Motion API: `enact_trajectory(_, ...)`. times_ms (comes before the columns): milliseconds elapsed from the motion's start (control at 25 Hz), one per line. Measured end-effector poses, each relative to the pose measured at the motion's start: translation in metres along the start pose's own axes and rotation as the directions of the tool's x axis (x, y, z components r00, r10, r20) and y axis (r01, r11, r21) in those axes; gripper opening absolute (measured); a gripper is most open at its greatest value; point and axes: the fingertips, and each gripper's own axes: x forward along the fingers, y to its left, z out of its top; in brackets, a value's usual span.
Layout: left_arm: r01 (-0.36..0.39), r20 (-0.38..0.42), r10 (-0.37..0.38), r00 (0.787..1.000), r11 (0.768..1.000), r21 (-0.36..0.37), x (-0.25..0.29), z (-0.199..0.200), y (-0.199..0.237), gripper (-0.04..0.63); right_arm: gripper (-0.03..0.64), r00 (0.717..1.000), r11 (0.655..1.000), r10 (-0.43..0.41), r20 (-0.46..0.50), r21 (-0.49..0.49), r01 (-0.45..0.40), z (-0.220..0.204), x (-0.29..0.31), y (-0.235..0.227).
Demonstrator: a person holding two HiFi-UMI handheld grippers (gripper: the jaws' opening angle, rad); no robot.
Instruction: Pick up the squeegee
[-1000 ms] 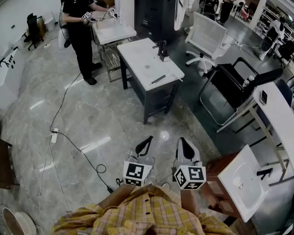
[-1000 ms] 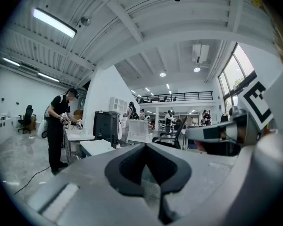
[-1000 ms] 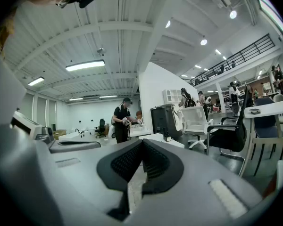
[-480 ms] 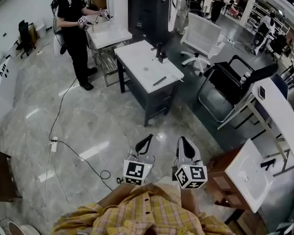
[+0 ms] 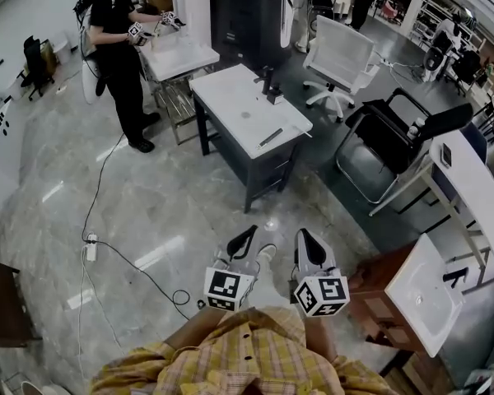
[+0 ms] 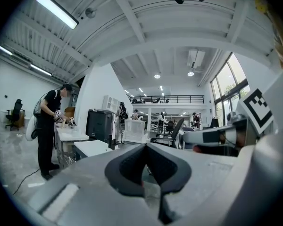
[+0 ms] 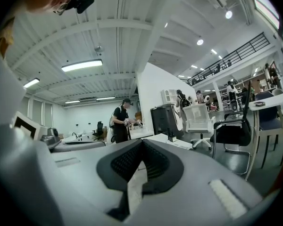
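The squeegee point(image 5: 269, 137), a thin dark bar, lies near the front right edge of a white table point(image 5: 230, 105) in the head view. A black tap-like fixture point(image 5: 269, 85) stands at that table's far side. Both grippers hang level over the floor well short of the table, side by side. My left gripper point(image 5: 249, 233) is shut and holds nothing, and its pads meet in the left gripper view point(image 6: 145, 145). The right gripper point(image 5: 303, 235) is also shut and bare point(image 7: 142, 141). I cannot make out the squeegee in either gripper view.
A person in black point(image 5: 115, 48) works at another white table at the far left. A black cabinet point(image 5: 247, 15), a white office chair point(image 5: 342, 56) and a black chair point(image 5: 395, 138) stand beyond. A white sink counter point(image 5: 416, 299) is close on the right. A cable with power strip point(image 5: 90, 245) crosses the floor.
Both grippers have advanced across the floor toward the white table, which now sits a little lower and nearer in the head view. Both have stayed shut.
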Motion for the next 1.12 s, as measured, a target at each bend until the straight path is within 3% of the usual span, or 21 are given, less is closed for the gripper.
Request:
enact_trajectory(240, 0.013, -0.021, -0.013, 1.0, 1.0, 0.001, 0.059, -0.002, 0.041, 0.0, 0.002, 1.0, 1.0, 0.001, 0.01, 0.028, -0.002, 0.002, 0.07, -0.025)
enact_trajectory(760, 0.057, -0.075, -0.055, 0.996, 0.998, 0.017, 0.24, 0.018, 0.12, 0.0, 0.002, 0.999, 0.998, -0.029, -0.029, 0.047, 0.03, 0.036, 0.246, -0.121)
enact_trajectory(1120, 0.062, -0.121, -0.056, 0.991, 0.997, 0.046, 0.331, 0.014, 0.154, 0.0, 0.002, 0.998, 0.996, -0.035, -0.047, 0.075, 0.039, 0.042, 0.323, -0.175)
